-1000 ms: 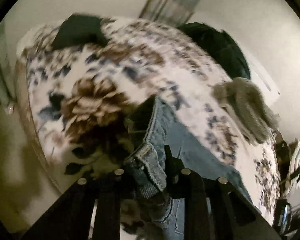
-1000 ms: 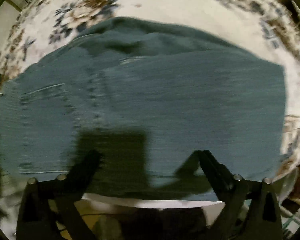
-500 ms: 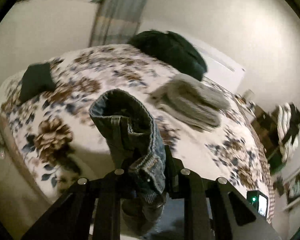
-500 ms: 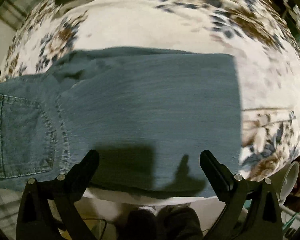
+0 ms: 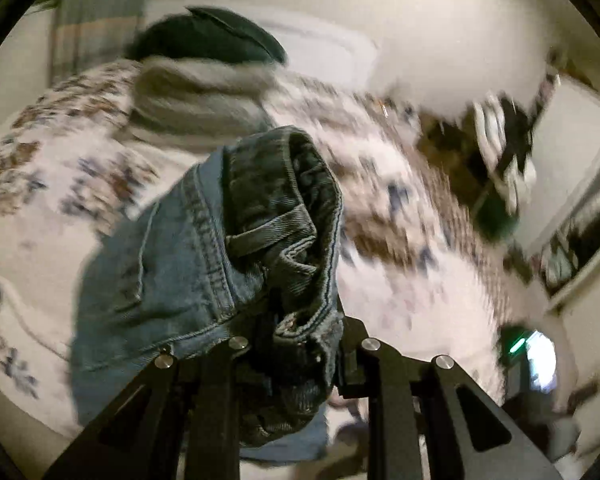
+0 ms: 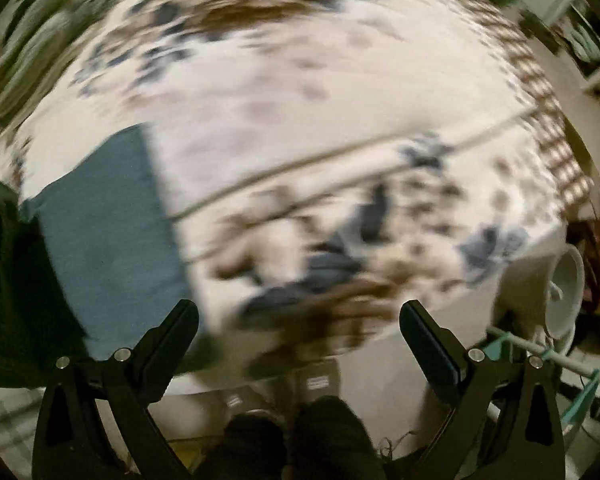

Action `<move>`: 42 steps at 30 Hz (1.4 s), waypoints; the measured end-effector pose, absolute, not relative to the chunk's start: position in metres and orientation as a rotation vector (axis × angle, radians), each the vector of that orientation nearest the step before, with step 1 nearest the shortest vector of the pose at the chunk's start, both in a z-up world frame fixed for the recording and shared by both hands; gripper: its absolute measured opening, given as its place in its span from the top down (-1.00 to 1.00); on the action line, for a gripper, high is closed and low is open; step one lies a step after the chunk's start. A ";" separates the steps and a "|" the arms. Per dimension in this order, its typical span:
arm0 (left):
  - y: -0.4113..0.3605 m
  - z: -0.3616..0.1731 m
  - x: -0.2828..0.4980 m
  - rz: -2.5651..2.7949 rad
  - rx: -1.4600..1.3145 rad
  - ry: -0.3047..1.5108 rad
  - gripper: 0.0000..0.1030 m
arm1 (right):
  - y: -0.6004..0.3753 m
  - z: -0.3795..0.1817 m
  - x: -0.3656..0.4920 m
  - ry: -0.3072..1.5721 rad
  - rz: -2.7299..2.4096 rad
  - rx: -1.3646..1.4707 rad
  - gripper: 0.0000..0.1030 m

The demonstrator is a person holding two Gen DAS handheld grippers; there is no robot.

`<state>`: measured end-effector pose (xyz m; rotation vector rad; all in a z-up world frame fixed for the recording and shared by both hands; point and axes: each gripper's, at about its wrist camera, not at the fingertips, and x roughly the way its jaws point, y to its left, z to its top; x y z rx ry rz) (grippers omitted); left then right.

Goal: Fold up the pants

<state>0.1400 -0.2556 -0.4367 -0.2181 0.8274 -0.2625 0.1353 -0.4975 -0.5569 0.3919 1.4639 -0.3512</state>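
I see faded blue denim pants (image 5: pixel 204 264) with darker inner waistband, a white bedspread (image 6: pixel 300 92) patterned in brown and navy flowers, a folded grey garment (image 5: pixel 196 104), a dark green pillow (image 5: pixel 208 38), and black fingers (image 6: pixel 172 332).

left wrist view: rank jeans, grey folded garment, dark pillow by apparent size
1. jeans, largest, though they sit closest to the lens
2. grey folded garment
3. dark pillow, only slightly smaller than the grey one; blur makes that pair unsure

dim indoor light | heavy motion blur | fisheye edge warp, dark vignette
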 end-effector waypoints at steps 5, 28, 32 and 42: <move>-0.312 -0.506 0.158 -0.280 -0.118 1.077 0.41 | -0.565 -0.565 0.112 1.450 -0.382 0.491 -0.98; -0.061 -0.467 0.193 0.134 -0.231 1.178 -0.80 | -0.476 -0.580 0.226 1.323 0.252 0.798 0.46; -0.059 -0.474 0.218 0.107 -0.257 1.185 -0.80 | -0.479 -0.545 0.202 1.259 0.248 0.818 0.76; -0.124 -0.544 0.306 -0.060 -0.177 1.330 -0.97 | -0.550 -0.565 0.149 1.314 0.007 0.892 0.77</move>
